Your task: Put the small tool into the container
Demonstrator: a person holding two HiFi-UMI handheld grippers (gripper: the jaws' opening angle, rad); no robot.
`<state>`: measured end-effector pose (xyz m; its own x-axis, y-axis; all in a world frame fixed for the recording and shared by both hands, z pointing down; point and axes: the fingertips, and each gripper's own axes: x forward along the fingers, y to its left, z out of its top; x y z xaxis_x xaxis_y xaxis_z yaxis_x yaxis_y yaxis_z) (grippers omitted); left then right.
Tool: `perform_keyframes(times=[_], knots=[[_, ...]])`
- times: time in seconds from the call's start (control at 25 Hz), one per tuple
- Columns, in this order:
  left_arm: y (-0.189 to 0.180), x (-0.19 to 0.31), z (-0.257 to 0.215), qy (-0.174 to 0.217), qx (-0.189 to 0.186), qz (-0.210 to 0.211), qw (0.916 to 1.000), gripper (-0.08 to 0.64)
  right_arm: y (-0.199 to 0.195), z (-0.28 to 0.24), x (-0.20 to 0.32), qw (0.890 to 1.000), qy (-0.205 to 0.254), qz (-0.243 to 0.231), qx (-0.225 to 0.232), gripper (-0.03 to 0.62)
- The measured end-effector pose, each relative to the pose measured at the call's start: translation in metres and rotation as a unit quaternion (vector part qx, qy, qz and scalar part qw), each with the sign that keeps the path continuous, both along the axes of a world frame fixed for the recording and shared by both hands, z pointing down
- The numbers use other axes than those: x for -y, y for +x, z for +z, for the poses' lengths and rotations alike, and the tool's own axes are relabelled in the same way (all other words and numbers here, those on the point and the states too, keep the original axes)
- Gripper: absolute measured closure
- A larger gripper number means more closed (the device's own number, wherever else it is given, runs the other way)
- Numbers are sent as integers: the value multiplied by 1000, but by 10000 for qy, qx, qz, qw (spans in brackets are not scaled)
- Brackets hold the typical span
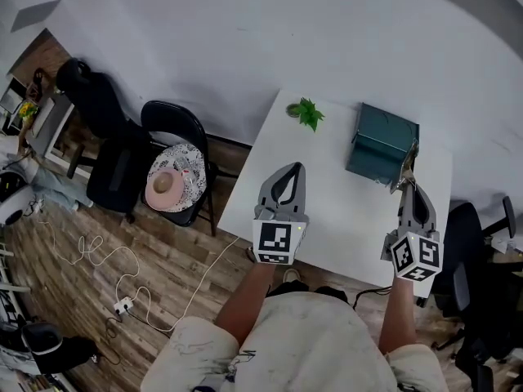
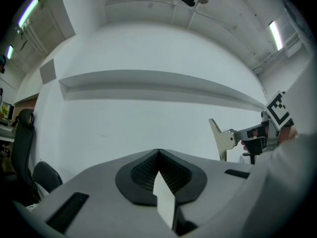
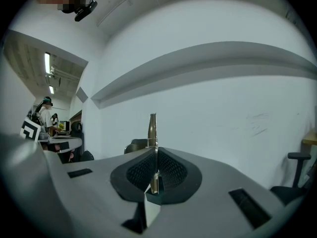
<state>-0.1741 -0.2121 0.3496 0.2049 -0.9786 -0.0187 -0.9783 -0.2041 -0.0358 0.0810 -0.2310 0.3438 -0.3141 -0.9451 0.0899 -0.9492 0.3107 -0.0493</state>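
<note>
White wall [image 1: 245,39] behind the tabletop [image 1: 343,211]; left of it, a black chair [image 1: 174,119] stands on wood floor [image 1: 163,256], a cable [image 1: 91,256] trailing there; office chair [image 1: 467,223] just right.

The right gripper [image 3: 154,151] pinches a thin metal tool [image 3: 152,127] upright before a white wall [image 3: 223,103].

Open tabletop [image 1: 335,215] before container [image 1: 382,141] (and plant [image 1: 309,113]).
</note>
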Motion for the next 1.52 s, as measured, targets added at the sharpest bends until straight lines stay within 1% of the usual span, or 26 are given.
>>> perform_keyframes(times=[0.24, 0.4, 0.8, 0.92, 1.28, 1.52], knots=[[3, 11, 6, -1, -23, 160, 9999, 554, 3, 4, 3, 9999, 8, 137, -96, 574], [14, 21, 12, -22, -92, 294, 9995, 554, 13, 8, 9, 9996, -26, 245, -127, 574], [46, 58, 21, -210, -53, 492, 9986, 554, 40, 21, 35, 9991, -218, 359, -94, 574], [51, 66, 25, -270, -20, 518, 9983, 554, 46, 27, 43, 9988, -298, 380, -98, 574], [56, 86, 40, -475, 67, 597, 9971, 554, 46, 40, 68, 9984, -445, 339, -128, 574], [55, 95, 45, -494, 103, 603, 9969, 554, 41, 44, 79, 9982, -486, 252, -231, 574]])
